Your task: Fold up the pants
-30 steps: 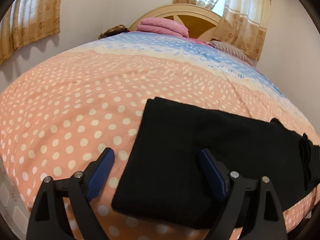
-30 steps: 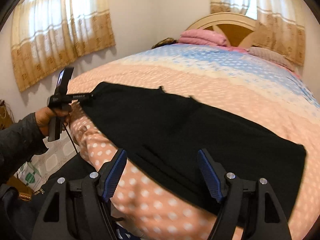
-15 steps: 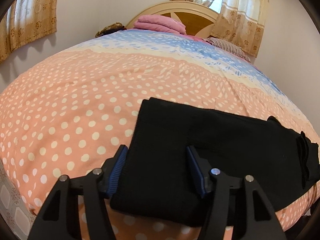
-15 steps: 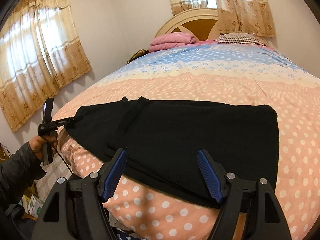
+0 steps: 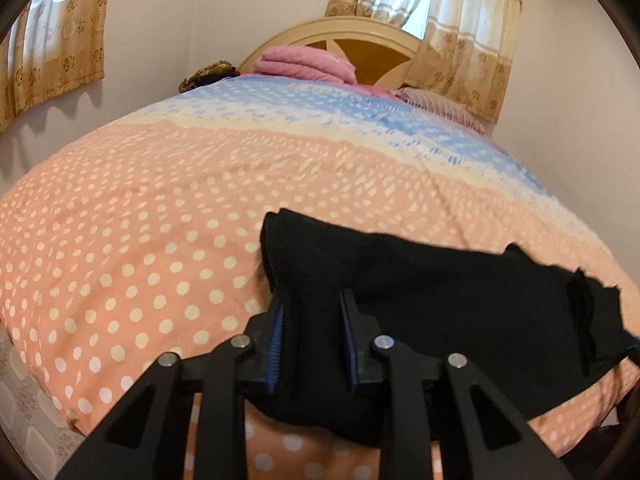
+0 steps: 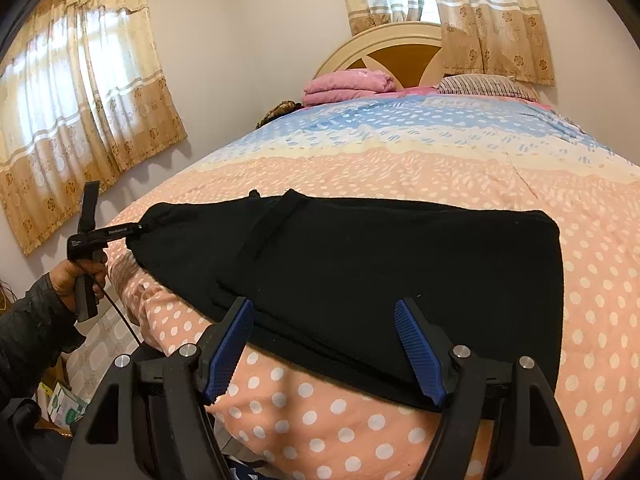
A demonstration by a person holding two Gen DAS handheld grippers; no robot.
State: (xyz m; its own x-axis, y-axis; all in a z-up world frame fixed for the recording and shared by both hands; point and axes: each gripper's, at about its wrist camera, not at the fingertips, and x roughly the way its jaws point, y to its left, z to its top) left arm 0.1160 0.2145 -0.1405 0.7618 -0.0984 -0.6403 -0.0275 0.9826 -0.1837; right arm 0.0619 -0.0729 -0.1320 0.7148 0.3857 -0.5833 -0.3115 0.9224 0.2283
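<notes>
- A bedroom with pale walls: a bed (image 6: 440,168) under a dotted peach and blue cover fills both views, its arched headboard (image 6: 384,48) at the far end.
- Black pants (image 6: 360,264), folded lengthwise, lie across the near edge of the bed, the waist end to the right and the leg end to the left in the right wrist view.
- Half a second ago the left gripper (image 5: 312,332) stood partly open over the pants' near left corner; now its blue-padded fingers (image 5: 277,344) have closed in on a bunched fold of black cloth, which stands lifted off the cover between them.
- The right gripper (image 6: 324,344) has hardly moved since then: its jaws are wide apart and hold nothing, hovering over the near edge of the pants.
- Folded pink bedding (image 6: 348,86) sits against the headboard, with a striped pillow (image 6: 484,84) to its right and a dark brown bundle (image 6: 280,112) at the far left corner.
- Gold-patterned curtains (image 6: 80,120) hang on the left wall and behind the headboard.
- Only the right wrist view shows the person's left hand (image 6: 78,280), in a dark sleeve, gripping the tool's handle at the left end of the pants, with a cable trailing down toward the tiled floor (image 6: 100,344).
- Only the left wrist view shows the pinched fold up close; the pants' far end trails off to the right.
</notes>
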